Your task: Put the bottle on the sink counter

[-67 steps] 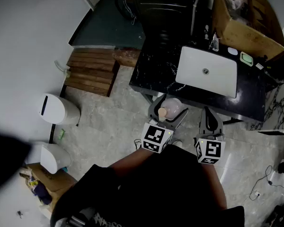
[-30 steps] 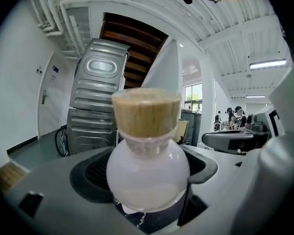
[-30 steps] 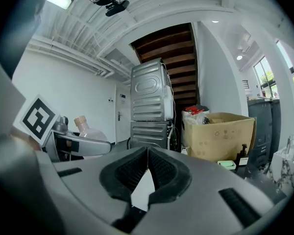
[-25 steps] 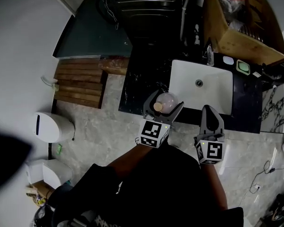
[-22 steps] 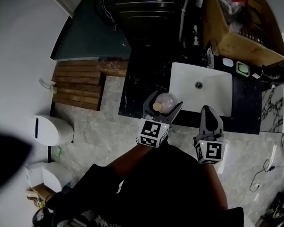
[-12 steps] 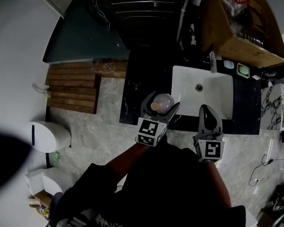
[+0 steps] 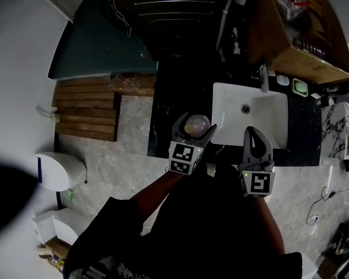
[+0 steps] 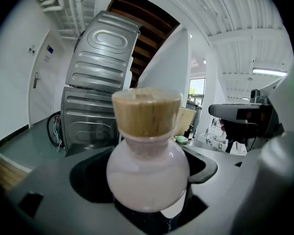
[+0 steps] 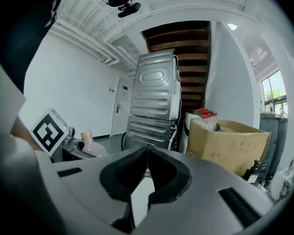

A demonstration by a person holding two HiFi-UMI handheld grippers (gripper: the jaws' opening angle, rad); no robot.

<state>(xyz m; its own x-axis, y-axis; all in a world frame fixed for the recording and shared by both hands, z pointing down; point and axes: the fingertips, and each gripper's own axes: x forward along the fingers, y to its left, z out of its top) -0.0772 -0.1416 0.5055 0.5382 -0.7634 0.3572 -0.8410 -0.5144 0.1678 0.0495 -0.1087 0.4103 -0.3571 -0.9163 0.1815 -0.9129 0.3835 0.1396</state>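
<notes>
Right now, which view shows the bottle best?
The left gripper view: the bottle fills the frame, pale body and cork-coloured stopper, clamped in the left gripper. The head view shows only its top from above; the right gripper view shows it small at left.

Cardboard box [image 9: 230, 146]; washing machine [image 9: 154, 92]; wooden slats [image 7: 84, 109]; white bin [image 7: 58, 170].
</notes>
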